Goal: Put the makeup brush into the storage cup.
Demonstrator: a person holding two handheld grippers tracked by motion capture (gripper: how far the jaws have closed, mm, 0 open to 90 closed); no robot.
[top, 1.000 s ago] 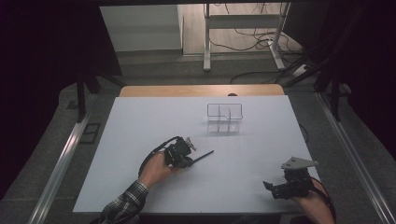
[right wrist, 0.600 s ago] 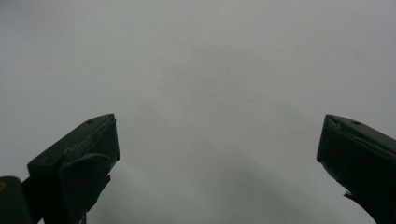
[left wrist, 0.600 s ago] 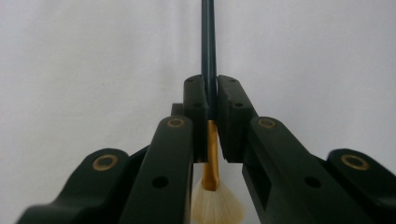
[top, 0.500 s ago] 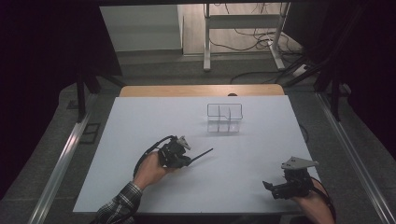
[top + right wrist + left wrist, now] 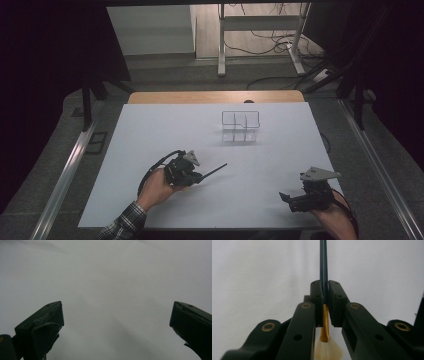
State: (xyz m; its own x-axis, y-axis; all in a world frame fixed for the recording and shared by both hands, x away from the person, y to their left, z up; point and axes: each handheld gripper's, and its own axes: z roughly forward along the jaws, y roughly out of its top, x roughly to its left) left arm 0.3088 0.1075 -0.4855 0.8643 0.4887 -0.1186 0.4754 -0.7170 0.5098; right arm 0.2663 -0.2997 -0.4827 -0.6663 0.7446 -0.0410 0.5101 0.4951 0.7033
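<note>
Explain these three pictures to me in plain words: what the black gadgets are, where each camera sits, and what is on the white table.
There is no robot arm here. A person holds a black two-jaw hand-held gripper in each hand: the left hand-held gripper and the right hand-held gripper.

The high view looks down from above the person's side of the white table. The other two pictures come from small cameras that ride on each hand-held gripper and look along its jaws.

Toward the far side of the table stands a small clear plastic organiser with a dark rim and compartments.

In the left gripper view, the jaws are shut on a slim paintbrush with a dark handle, gold metal collar and pale bristles; the handle points away from the hand. In the right gripper view, the jaws stand wide open with nothing between them.
</note>
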